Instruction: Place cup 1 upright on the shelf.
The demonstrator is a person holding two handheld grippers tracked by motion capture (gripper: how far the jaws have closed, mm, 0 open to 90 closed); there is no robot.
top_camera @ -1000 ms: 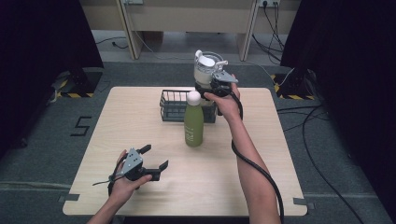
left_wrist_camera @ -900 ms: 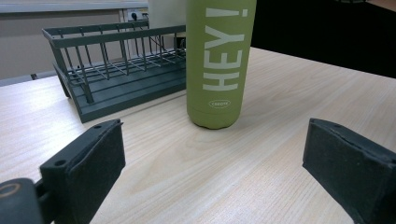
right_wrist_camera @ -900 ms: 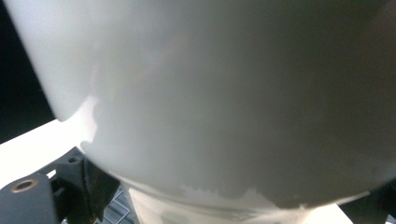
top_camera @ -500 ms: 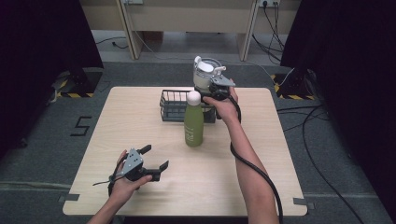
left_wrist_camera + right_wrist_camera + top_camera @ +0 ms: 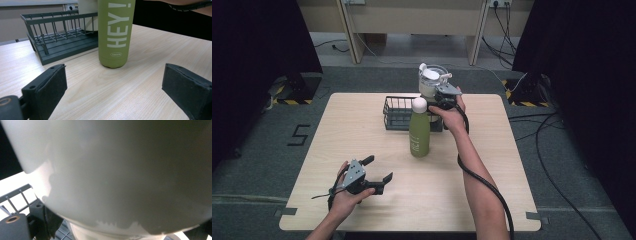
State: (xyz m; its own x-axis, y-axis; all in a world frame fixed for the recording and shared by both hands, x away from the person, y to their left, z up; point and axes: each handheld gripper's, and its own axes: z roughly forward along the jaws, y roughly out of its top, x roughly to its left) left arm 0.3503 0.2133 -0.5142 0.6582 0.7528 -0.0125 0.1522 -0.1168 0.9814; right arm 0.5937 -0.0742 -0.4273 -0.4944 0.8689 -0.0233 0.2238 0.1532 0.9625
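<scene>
At twelve o'clock over the basket, the right gripper clamps a white jug, rigid, smooth, probably slippery; the left gripper gapes empty.

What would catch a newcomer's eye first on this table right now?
Most striking is the green bottle with a white cap, standing upright mid-table just in front of the dark wire basket. Behind it, at the far edge, the right gripper has its jaws around a white lidded jug at the basket's right end. Near the front left, the left gripper rests low over the table, jaws wide open and pointed toward the bottle.
</scene>
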